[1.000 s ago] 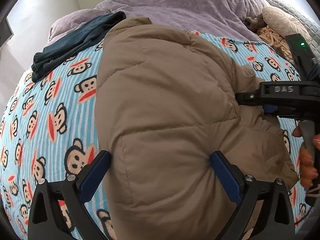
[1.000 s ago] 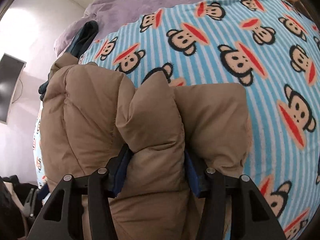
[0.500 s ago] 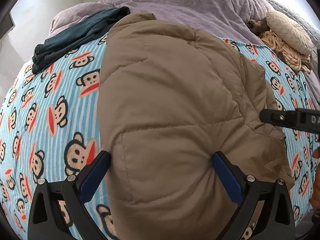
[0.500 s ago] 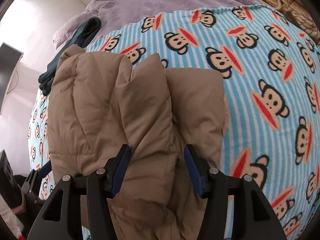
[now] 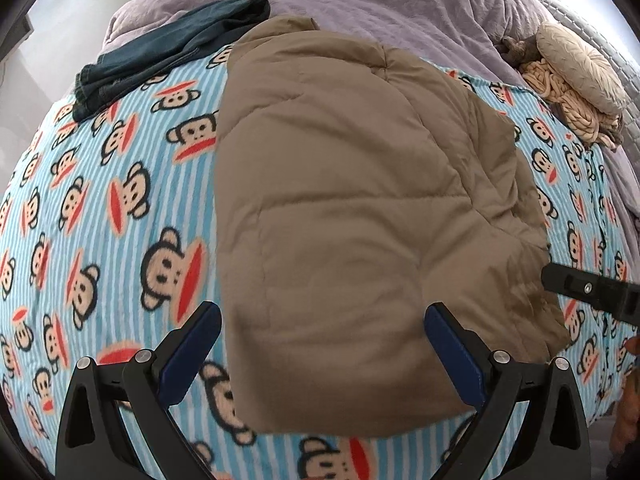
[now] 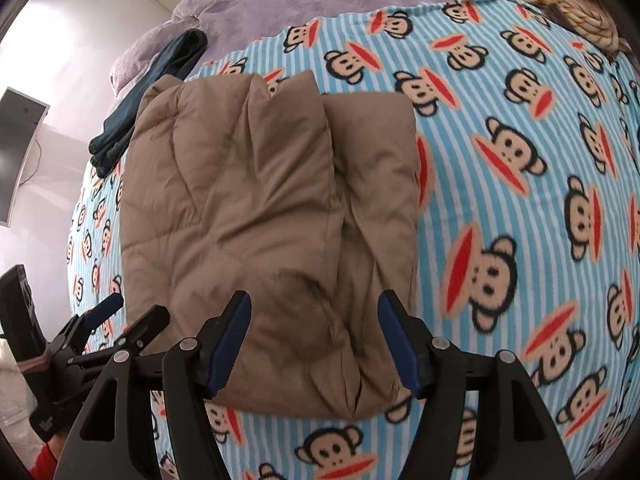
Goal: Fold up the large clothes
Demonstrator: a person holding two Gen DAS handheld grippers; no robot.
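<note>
Right wrist: jacket (image 6: pixel 272 240) below right hand-held gripper (image 6: pixel 314 344), long axis away; jaws opening, pads clear.
Left hand-held gripper (image 5: pixel 320 354): spread, astride jacket's near end.

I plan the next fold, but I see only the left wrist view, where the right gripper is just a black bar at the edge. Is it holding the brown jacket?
Observer: No. The right gripper is above the brown jacket with its jaws opening, and the pads do not press on it.
Operator: How does the jacket look on that side?
Observer: It is doubled there. A folded layer lies on top and makes a long ridge.
Operator: Is my left gripper seen from there?
Observer: Yes. The left gripper is at the lower left, beside the jacket's edge.
</note>
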